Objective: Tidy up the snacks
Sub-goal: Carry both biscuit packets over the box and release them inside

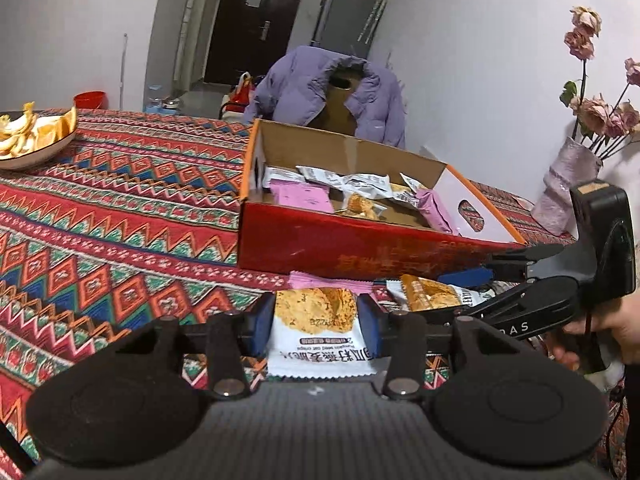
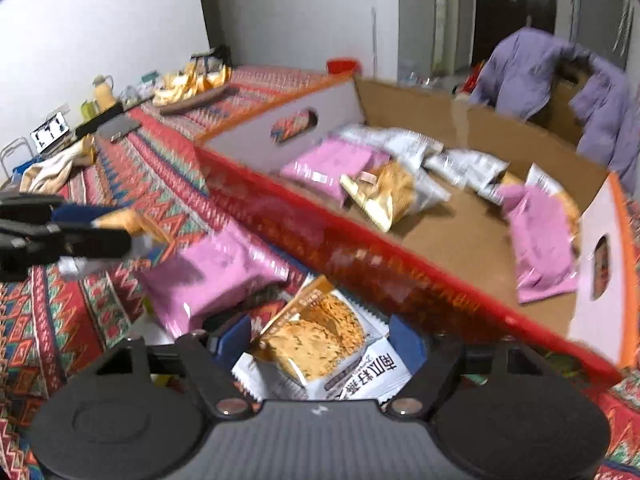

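My left gripper (image 1: 316,322) is shut on a white oat-crisp packet (image 1: 316,336), held just above the patterned tablecloth in front of the red cardboard box (image 1: 360,246). My right gripper (image 2: 318,346) is shut on a second oat-crisp packet (image 2: 320,350), close to the box's near red wall (image 2: 360,248); it also shows in the left wrist view (image 1: 480,276). A pink packet (image 2: 216,272) lies on the cloth beside the box. Inside the box lie several pink and white packets (image 2: 400,168).
A plate of orange peel (image 1: 28,136) sits at the table's far left. A vase of dried roses (image 1: 568,184) stands right of the box. A purple jacket (image 1: 320,92) hangs on a chair behind. Clutter (image 2: 80,120) lines the far wall edge.
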{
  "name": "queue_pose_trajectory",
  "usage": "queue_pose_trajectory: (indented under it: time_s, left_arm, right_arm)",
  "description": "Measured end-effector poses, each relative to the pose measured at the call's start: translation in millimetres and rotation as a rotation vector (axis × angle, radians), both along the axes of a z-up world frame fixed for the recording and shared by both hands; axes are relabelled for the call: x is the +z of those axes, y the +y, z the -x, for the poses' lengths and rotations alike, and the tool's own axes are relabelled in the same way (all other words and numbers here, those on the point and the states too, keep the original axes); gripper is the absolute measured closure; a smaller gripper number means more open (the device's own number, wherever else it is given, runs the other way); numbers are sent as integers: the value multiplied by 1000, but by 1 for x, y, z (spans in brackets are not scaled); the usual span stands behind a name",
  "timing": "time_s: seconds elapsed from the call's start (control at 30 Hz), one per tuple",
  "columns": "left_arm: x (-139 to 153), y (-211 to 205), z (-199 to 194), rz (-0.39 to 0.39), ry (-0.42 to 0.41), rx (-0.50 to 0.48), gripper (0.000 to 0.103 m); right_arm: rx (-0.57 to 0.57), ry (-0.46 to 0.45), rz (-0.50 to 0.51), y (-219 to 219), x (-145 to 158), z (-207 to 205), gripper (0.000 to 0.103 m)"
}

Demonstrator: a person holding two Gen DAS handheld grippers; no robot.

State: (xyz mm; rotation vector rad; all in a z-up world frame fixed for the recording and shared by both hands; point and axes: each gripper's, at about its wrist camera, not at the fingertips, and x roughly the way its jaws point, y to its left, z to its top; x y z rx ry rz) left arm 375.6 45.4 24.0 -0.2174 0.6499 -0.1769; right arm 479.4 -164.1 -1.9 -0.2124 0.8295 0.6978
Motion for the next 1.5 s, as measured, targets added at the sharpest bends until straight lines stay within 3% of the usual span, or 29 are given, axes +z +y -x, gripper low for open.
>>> queue_pose_trajectory:
  time_s: [0.1,0.17,0.33,0.4,0.5,0.83,1.1,1.23,1.37,1.5]
  left_arm:
    - [3,-1,8,-2,-5,-11,58]
    - [6,-3,15,-8,-16,-19,58]
    - [16,-2,41,-14,-55,-24,58]
    - [20,-2,51,-15,-67,-21,58]
    - [25,1,68,-10,-82,-12,58]
    - [32,0,103,-13,-111,-1,58]
    - [34,-6,93,-2,-115,-21,58]
    - [51,-11,59,27,-141,-52,58]
    - [67,-17,8,-24,-208,-33,58]
    - [59,-13,-64,-5,-144,5,58]
  right_arm:
    - [1,-9,-3,2,4,17,41]
    - [12,-4,0,2,5,32,61]
    - [-38,-92,17,1,16,88,70]
    - [-61,-127,-26,-2,27,111,93]
    - [-96,-152,-107,-11,42,139,93]
    - [-169,-172,-158,-30,46,189,93]
    - [-187,-211,-196,-41,55,188,93]
    - [-173,-239,-274,-53,77,163,93]
    - [-203,-263,-323,-64,99,102,93]
    - [-235,-206,-313,-66,101,20,93]
